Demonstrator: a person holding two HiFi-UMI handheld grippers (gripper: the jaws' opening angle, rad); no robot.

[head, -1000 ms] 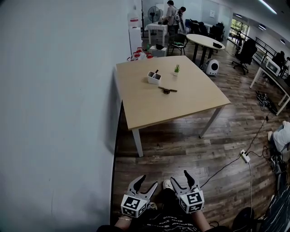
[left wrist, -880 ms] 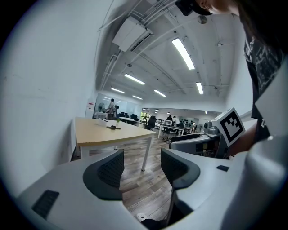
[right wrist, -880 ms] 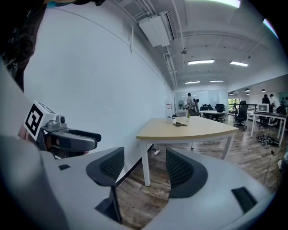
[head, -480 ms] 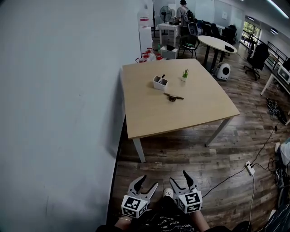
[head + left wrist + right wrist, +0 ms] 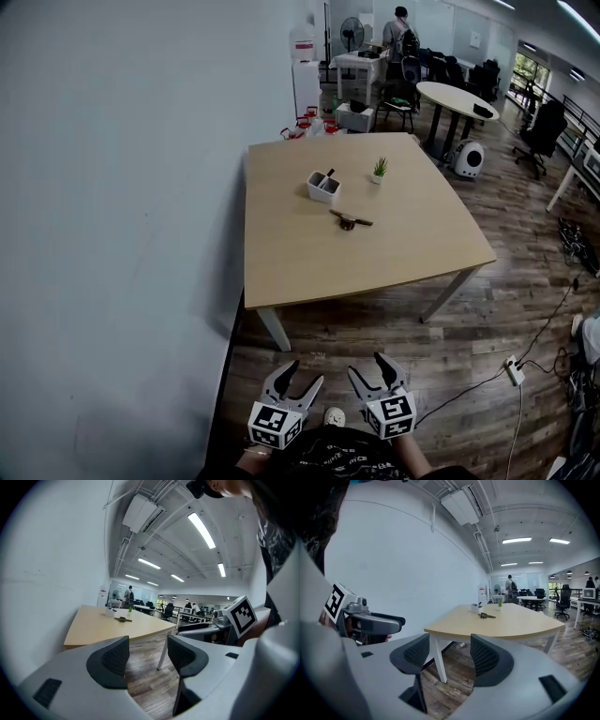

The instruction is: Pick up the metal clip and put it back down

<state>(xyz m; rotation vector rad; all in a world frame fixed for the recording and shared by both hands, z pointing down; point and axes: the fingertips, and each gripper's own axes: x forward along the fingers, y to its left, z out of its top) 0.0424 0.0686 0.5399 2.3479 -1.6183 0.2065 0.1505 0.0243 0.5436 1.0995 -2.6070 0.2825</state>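
The metal clip [image 5: 350,220] lies near the middle of the light wooden table [image 5: 281,262], dark and long. It shows small and far in the left gripper view [image 5: 123,618] and in the right gripper view [image 5: 486,616]. My left gripper [image 5: 301,378] hangs low over the floor, well short of the table, open and empty. Beside it my right gripper [image 5: 369,367] is also open with nothing between its fingers.
A white holder [image 5: 322,186] and a small potted plant [image 5: 380,169] stand behind the clip. A grey wall [image 5: 122,234] runs along the left. Behind are a round table [image 5: 457,97], office chairs, a person [image 5: 403,28]. A power strip [image 5: 512,372] and cable lie on the floor.
The table has drawn nearer and lower in the head view, so I have moved toward it. Both grippers stay low, open and empty.
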